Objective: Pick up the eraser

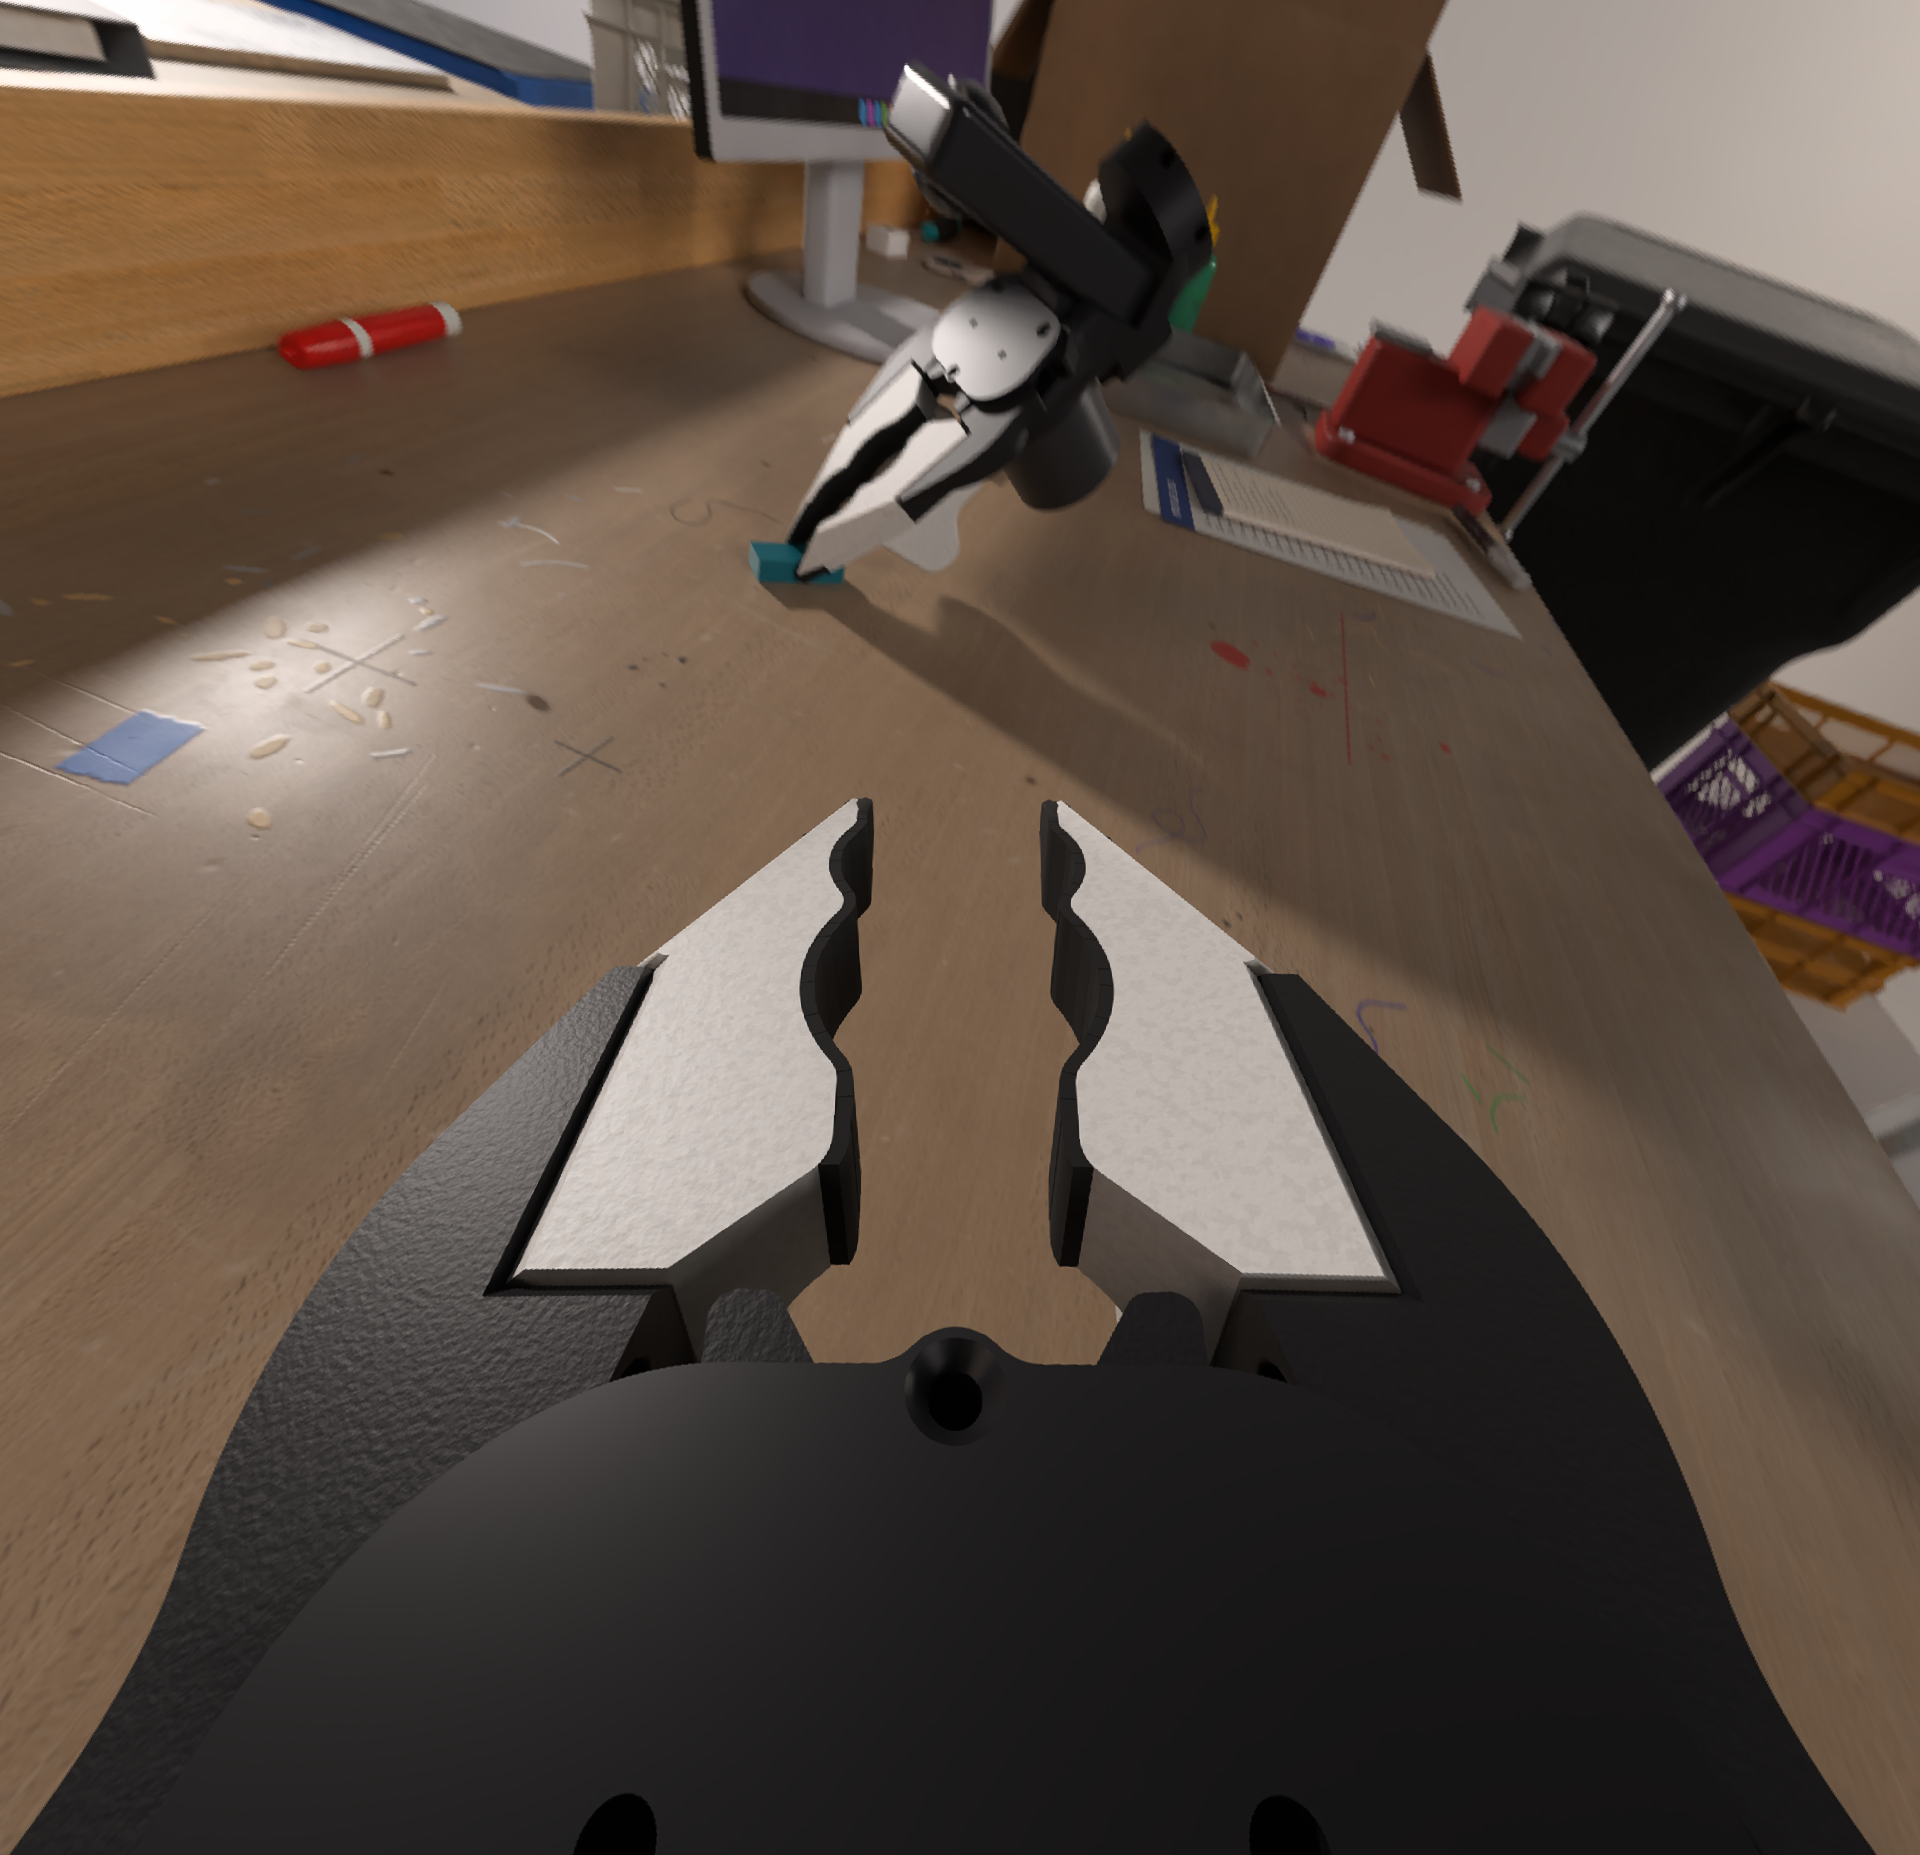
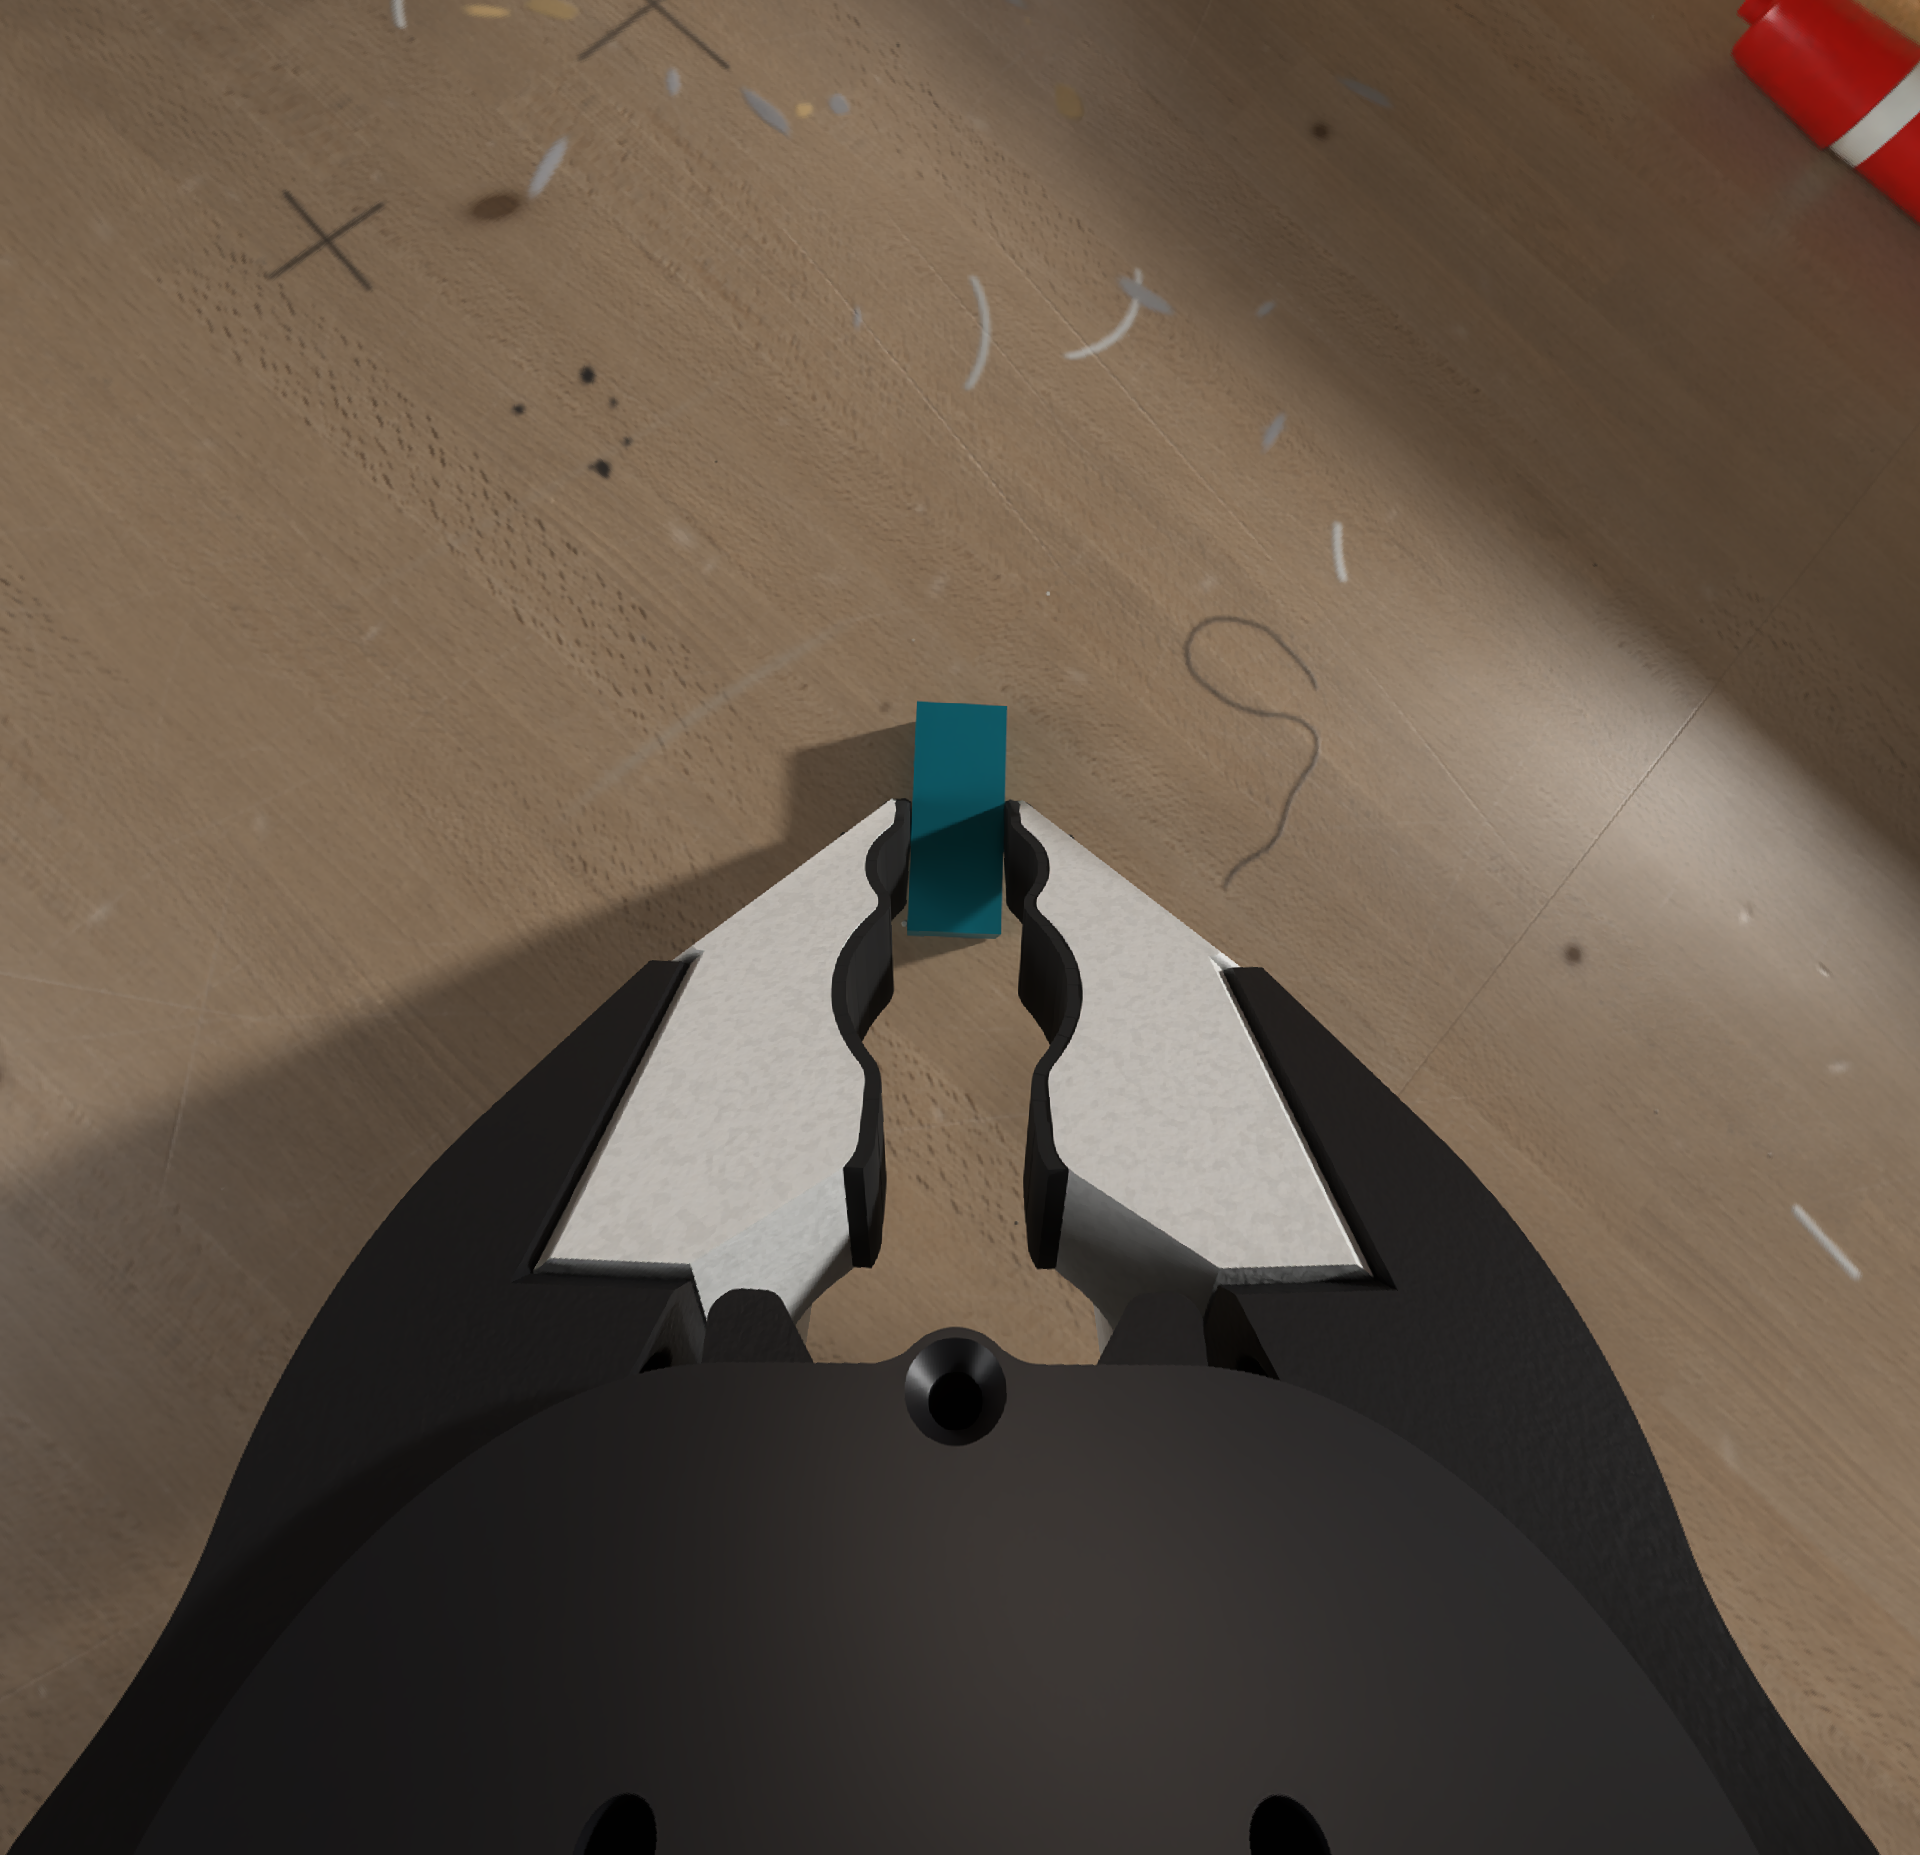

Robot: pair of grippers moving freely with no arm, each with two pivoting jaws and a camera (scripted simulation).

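The eraser (image 2: pixel 961 756) is a small teal block lying on the wooden table (image 2: pixel 416 558). My right gripper (image 2: pixel 956 813) points down at it, and its two fingertips press against the eraser's long sides. The far half of the eraser sticks out beyond the tips. In the left wrist view the eraser (image 1: pixel 774 562) rests on the table with the right gripper (image 1: pixel 816 558) tilted down onto it. My left gripper (image 1: pixel 956 818) is open and empty, hovering over the table well short of the eraser.
A red marker (image 1: pixel 369 333) lies by the wooden back ledge; it also shows in the right wrist view (image 2: pixel 1839 91). A monitor (image 1: pixel 831 39), cardboard box (image 1: pixel 1226 91), breadboard (image 1: pixel 1309 517), red vise (image 1: pixel 1444 392) and black case (image 1: pixel 1714 434) stand behind. Crates (image 1: pixel 1818 849) sit beyond the table's right edge.
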